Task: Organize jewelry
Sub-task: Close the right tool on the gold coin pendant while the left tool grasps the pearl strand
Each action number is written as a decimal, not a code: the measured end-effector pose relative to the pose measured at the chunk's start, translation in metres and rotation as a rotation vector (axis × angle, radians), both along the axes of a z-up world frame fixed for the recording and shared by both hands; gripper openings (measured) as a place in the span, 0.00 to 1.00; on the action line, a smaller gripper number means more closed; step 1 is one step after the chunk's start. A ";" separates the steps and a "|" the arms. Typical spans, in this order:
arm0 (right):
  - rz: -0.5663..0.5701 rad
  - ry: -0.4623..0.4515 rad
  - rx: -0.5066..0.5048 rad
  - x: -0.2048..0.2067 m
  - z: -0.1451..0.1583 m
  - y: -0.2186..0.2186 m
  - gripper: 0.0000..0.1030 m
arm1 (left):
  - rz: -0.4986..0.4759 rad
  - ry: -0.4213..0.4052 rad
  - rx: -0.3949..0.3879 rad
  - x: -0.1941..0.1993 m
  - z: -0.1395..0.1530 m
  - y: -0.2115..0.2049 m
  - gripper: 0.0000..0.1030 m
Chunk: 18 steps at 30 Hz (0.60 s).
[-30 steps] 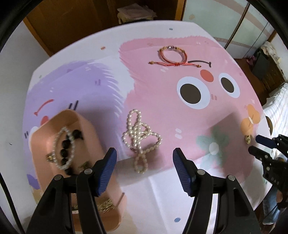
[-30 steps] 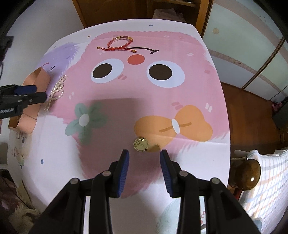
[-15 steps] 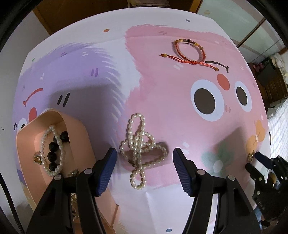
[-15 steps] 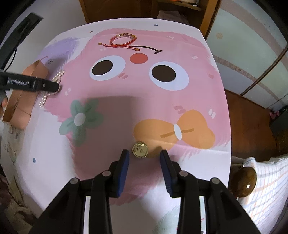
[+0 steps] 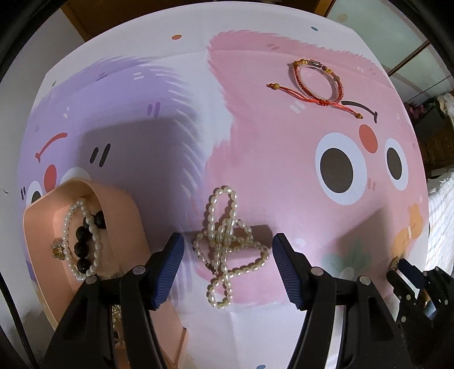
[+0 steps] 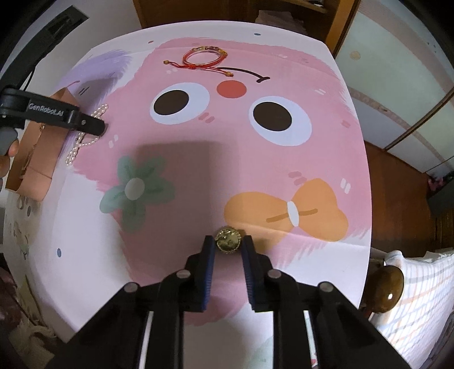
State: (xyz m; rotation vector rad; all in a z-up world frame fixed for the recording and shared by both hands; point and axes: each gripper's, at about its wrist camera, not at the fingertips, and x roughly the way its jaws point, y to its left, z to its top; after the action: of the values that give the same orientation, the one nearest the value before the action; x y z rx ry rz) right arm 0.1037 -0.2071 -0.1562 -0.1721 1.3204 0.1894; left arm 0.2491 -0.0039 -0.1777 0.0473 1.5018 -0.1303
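Cartoon cloth and the room around it

A cartoon tablecloth (image 6: 326, 159) printed with a pink face, a green flower and an orange bow covers the table. Wooden furniture (image 6: 334, 25) stands behind it, a brown wooden knob (image 6: 387, 289) beside striped bedding (image 6: 420, 283) at right.

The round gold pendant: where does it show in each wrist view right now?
Left wrist: round gold pendant at far right edge, at the right gripper tips.
Right wrist: lower centre, between the blue pads, below the orange bow.
Shared landmark: red cord bracelet at the mat's far end.
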 end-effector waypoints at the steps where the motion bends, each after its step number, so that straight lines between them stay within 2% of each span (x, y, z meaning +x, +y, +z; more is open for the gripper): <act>1: 0.001 0.000 0.001 0.000 0.000 0.000 0.18 | -0.001 -0.001 0.003 0.001 -0.001 -0.002 0.61; 5: 0.000 0.001 0.005 0.000 0.000 0.000 0.18 | -0.014 -0.006 0.033 0.006 -0.006 -0.012 0.61; 12: -0.004 0.002 0.008 0.001 0.000 -0.001 0.18 | 0.002 0.001 0.034 0.007 -0.008 -0.022 0.60; 14: -0.007 0.002 0.010 0.001 0.000 -0.001 0.18 | -0.005 -0.002 0.034 0.004 -0.007 -0.025 0.54; 16: -0.009 0.002 0.012 0.001 0.000 -0.001 0.18 | -0.005 -0.004 0.032 -0.001 -0.003 -0.027 0.40; 18: -0.011 0.002 0.014 0.001 0.000 -0.001 0.18 | -0.004 -0.004 0.029 -0.001 -0.003 -0.029 0.32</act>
State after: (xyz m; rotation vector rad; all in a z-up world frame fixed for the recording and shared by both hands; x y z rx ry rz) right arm 0.1050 -0.2078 -0.1558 -0.1528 1.3216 0.1892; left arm 0.2481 -0.0331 -0.1811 0.0738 1.4998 -0.1108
